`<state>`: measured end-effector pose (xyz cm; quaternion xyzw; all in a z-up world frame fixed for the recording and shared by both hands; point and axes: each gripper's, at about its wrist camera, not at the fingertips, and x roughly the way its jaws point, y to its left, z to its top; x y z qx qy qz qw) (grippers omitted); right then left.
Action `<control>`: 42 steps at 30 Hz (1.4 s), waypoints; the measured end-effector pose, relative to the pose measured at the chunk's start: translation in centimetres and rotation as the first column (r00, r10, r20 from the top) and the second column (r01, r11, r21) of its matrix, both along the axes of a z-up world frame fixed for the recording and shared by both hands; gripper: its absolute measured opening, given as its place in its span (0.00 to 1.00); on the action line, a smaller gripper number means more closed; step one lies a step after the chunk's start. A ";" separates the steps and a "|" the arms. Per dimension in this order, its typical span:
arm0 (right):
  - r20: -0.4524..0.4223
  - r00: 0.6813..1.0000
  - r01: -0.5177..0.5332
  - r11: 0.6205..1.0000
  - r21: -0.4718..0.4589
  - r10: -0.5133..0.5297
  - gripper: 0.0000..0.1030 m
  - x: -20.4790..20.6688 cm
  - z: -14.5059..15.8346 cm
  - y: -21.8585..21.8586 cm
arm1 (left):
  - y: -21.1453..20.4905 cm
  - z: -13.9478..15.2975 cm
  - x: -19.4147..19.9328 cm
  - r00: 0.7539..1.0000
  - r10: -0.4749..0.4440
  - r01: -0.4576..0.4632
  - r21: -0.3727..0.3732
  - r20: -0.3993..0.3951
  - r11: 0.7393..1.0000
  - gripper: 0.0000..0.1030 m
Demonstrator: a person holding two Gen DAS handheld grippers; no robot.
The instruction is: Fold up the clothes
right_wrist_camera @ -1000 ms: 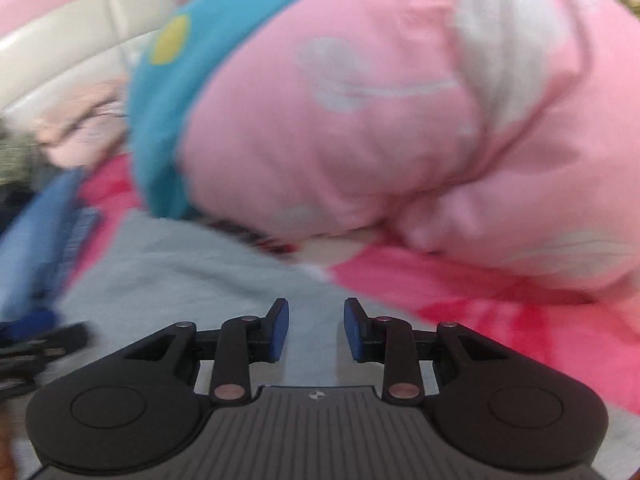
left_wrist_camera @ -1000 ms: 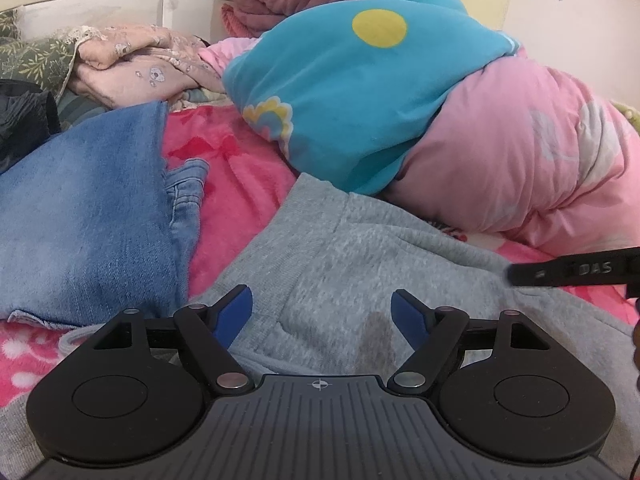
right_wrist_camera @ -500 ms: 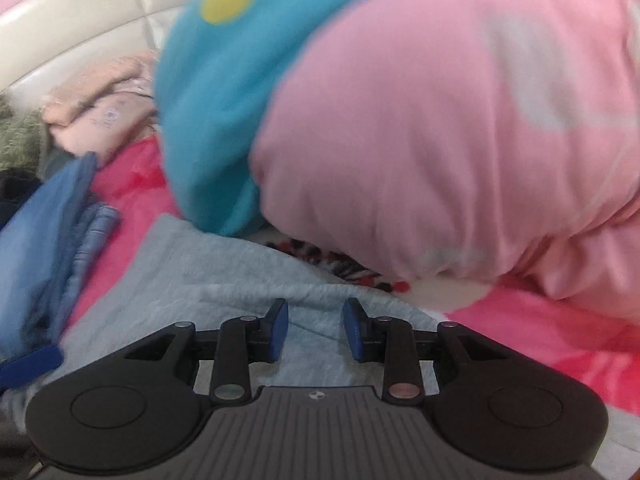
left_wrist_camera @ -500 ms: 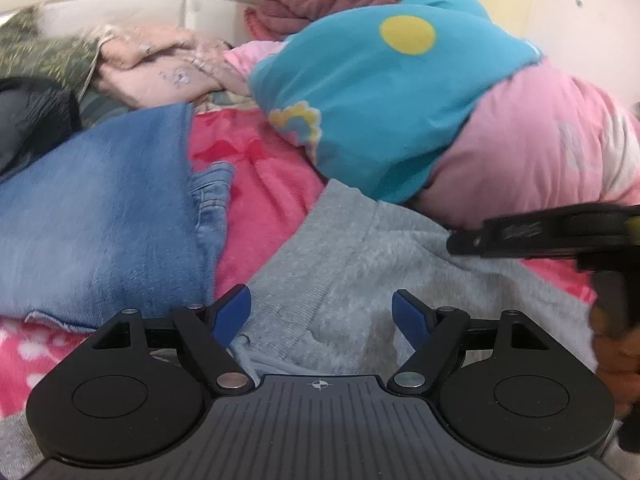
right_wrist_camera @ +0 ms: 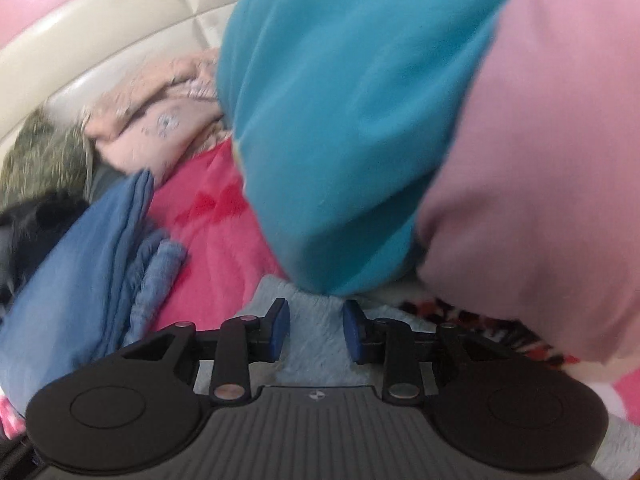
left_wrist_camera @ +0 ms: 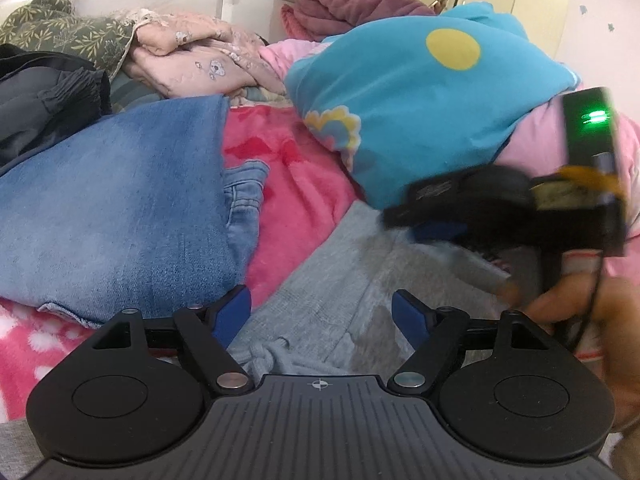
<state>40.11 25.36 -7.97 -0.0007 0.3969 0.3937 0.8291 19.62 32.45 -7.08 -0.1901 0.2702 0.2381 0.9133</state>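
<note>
A grey fleece garment (left_wrist_camera: 340, 280) lies spread on the pink bed cover (left_wrist_camera: 288, 184), its far corner tucked against a blue and pink quilt (left_wrist_camera: 400, 112). My left gripper (left_wrist_camera: 320, 304) hovers open over the garment's near edge, where a drawstring shows, with nothing pinched. My right gripper (left_wrist_camera: 432, 224), held by a hand (left_wrist_camera: 580, 300), reaches over that far corner. In the right wrist view the right gripper (right_wrist_camera: 315, 314) has its jaws closing, with the grey garment (right_wrist_camera: 316, 344) seen in the gap and the pads not pressing on it.
Folded blue jeans (left_wrist_camera: 112, 208) lie to the left of the grey garment. Behind them sit a pale pink floral garment (left_wrist_camera: 192, 64), a black item (left_wrist_camera: 48, 96) and a green leaf-print cloth (left_wrist_camera: 60, 28). The bulky quilt (right_wrist_camera: 340, 120) crowds the right gripper's far side.
The right gripper has swept leftward across the bed to the grey garment's far corner. The left gripper has stayed about where it was, open.
</note>
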 end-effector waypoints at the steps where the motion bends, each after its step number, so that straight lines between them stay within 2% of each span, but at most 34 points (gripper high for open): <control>1: 0.013 0.999 0.041 0.999 0.024 -0.041 0.30 0.3 0.6 -0.8 | 0.0 0.0 0.0 1.000 0.001 -0.001 -0.001 0.002 1.000 0.76; 2: 0.017 0.996 0.087 0.995 0.055 -0.088 0.30 0.7 1.3 -2.0 | 0.1 0.0 -0.1 1.000 0.002 -0.002 -0.002 0.005 1.000 0.76; 5: -0.125 0.978 0.190 0.957 0.218 -0.165 0.30 1.5 3.8 -8.0 | -0.1 0.1 -0.1 1.000 0.004 -0.004 0.003 0.006 1.000 0.76; 8: -0.102 0.971 0.235 0.941 0.243 -0.216 0.32 -1.2 7.1 -15.1 | -0.3 0.4 -0.2 1.000 0.007 -0.007 0.011 0.016 1.000 0.76; 10: -0.076 0.963 0.271 0.932 0.240 -0.260 0.34 -4.2 9.0 -20.7 | -0.7 0.8 -0.4 1.000 0.009 -0.010 0.022 0.027 1.000 0.77; 12: -0.075 0.940 0.340 0.911 0.234 -0.332 0.35 -7.8 9.9 -26.0 | -1.5 1.1 -0.6 0.999 -0.003 0.001 0.042 0.042 0.999 0.78; 15: -0.107 0.886 0.463 0.865 0.193 -0.451 0.35 -13.3 8.7 -33.6 | -3.2 1.8 -0.9 0.997 -0.050 0.045 0.078 0.062 0.996 0.78; 18: -0.097 0.854 0.519 0.850 0.093 -0.511 0.35 -17.7 6.6 -37.5 | -5.9 2.4 -1.2 0.983 -0.170 0.161 0.119 0.074 0.980 0.79; 20: -0.070 0.855 0.517 0.855 0.045 -0.513 0.35 -19.4 5.1 -37.8 | -8.5 2.3 -1.3 0.946 -0.320 0.311 0.148 0.048 0.939 0.79; 23: 0.026 0.869 0.493 0.870 0.002 -0.493 0.35 -20.4 4.2 -37.2 | -13.1 1.1 -1.5 0.836 -0.547 0.544 0.179 -0.035 0.820 0.79; 25: 0.101 0.881 0.466 0.885 -0.014 -0.462 0.35 -20.7 3.9 -35.6 | -16.1 -0.1 -1.7 0.766 -0.633 0.640 0.210 -0.109 0.739 0.79; 26: 0.126 0.891 0.442 0.897 -0.022 -0.436 0.35 -20.8 3.7 -34.9 | -17.3 -0.8 -1.9 0.741 -0.654 0.670 0.231 -0.152 0.706 0.79; 27: 0.148 0.901 0.418 0.907 -0.042 -0.408 0.34 -20.9 3.4 -34.3 | -18.4 -1.6 -2.0 0.723 -0.662 0.690 0.256 -0.198 0.677 0.78; 29: 0.152 0.916 0.393 0.909 -0.138 -0.372 0.33 -21.1 1.7 -33.6 | -19.2 -2.2 -2.5 0.718 -0.654 0.694 0.302 -0.238 0.653 0.78; 30: 0.149 0.922 0.380 0.905 -0.190 -0.357 0.33 -21.3 0.8 -33.3 | -19.1 -2.1 -2.7 0.719 -0.651 0.694 0.307 -0.243 0.651 0.78; 31: 0.144 0.924 0.378 0.904 -0.200 -0.355 0.33 -21.7 0.3 -33.5 | -18.8 -1.9 -2.7 0.719 -0.652 0.694 0.294 -0.242 0.657 0.78; 34: 0.106 0.926 0.377 0.909 -0.180 -0.363 0.33 -23.4 0.2 -35.3 | -17.7 -1.9 -2.9 0.730 -0.648 0.683 0.235 -0.219 0.691 0.78; 36: 0.067 0.925 0.380 0.910 -0.165 -0.374 0.34 -24.0 0.9 -36.4 | -17.5 -1.9 -3.0 0.736 -0.645 0.677 0.225 -0.204 0.701 0.78; 38: 0.063 0.923 0.385 0.912 -0.142 -0.380 0.33 -24.1 2.0 -37.2 | -17.6 -1.9 -3.1 0.741 -0.641 0.671 0.226 -0.199 0.706 0.79; 42: 0.150 0.869 0.484 0.873 -0.055 -0.472 0.34 -22.0 4.3 -39.3 | -17.5 -2.0 -3.2 0.749 -0.634 0.662 0.227 -0.191 0.714 0.84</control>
